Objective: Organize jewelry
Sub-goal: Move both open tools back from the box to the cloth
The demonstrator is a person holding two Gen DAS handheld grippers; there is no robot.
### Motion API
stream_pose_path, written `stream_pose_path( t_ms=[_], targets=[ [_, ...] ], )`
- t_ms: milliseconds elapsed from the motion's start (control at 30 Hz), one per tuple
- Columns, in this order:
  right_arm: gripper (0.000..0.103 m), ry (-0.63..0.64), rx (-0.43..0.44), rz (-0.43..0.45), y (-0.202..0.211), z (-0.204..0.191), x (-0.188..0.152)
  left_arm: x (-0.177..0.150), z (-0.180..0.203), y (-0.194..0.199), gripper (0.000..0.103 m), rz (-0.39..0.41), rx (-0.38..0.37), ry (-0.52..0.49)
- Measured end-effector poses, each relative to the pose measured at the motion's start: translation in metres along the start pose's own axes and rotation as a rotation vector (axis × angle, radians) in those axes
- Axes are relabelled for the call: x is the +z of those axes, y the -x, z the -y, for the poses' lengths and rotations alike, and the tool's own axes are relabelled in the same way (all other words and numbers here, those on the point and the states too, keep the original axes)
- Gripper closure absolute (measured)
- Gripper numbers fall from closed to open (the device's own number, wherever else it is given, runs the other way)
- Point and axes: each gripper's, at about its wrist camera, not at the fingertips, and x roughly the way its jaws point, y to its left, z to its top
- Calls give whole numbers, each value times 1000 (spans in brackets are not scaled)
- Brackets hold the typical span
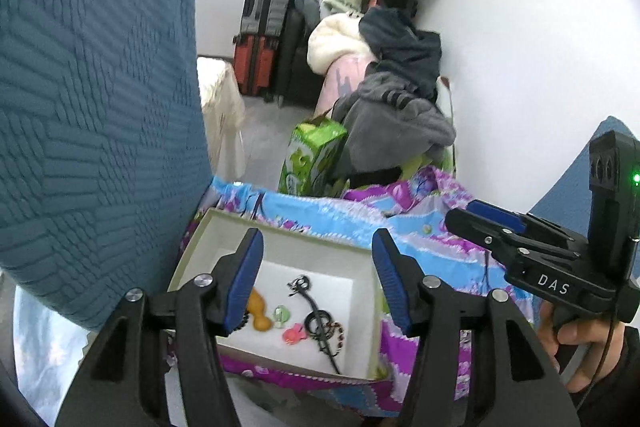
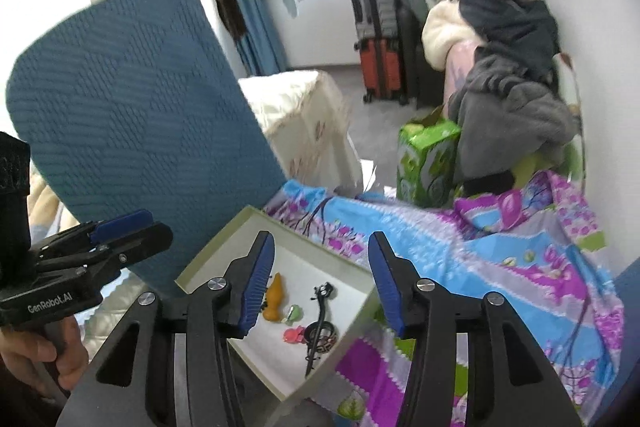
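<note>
An open box [image 1: 224, 219] [image 2: 216, 247] with a white lining lies on a flowered sheet. Inside are an orange gourd charm [image 1: 260, 315] [image 2: 275, 299], a green bead [image 1: 282, 315], a pink charm [image 1: 295, 334], black rings [image 1: 318, 321] with a beaded bracelet [image 2: 322, 339], and a black pin [image 2: 322, 303]. My left gripper [image 1: 317, 233] is open above the box with nothing between its blue pads. My right gripper [image 2: 320, 235] is also open over the box, empty. Each one shows in the other's view, held by a hand: the right gripper [image 1: 480, 219], the left gripper [image 2: 132, 227].
A blue quilted chair back [image 1: 100, 107] [image 2: 132, 107] stands close on the left of the box. The blue and purple sheet [image 1: 420, 227] spreads to the right. Beyond it are a green carton [image 1: 312, 155], a heap of clothes [image 1: 400, 99] by the white wall, and suitcases [image 1: 260, 39].
</note>
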Motion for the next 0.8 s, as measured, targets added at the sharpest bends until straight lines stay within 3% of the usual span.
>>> stream_pose_path(
  t_ms=[400, 800],
  targets=[
    [56, -47, -102, 105, 76, 55, -18, -4, 68, 9, 46, 15, -68, -75],
    [56, -157, -230, 98, 110, 135, -88, -56, 140, -50, 46, -134, -219, -140]
  ],
)
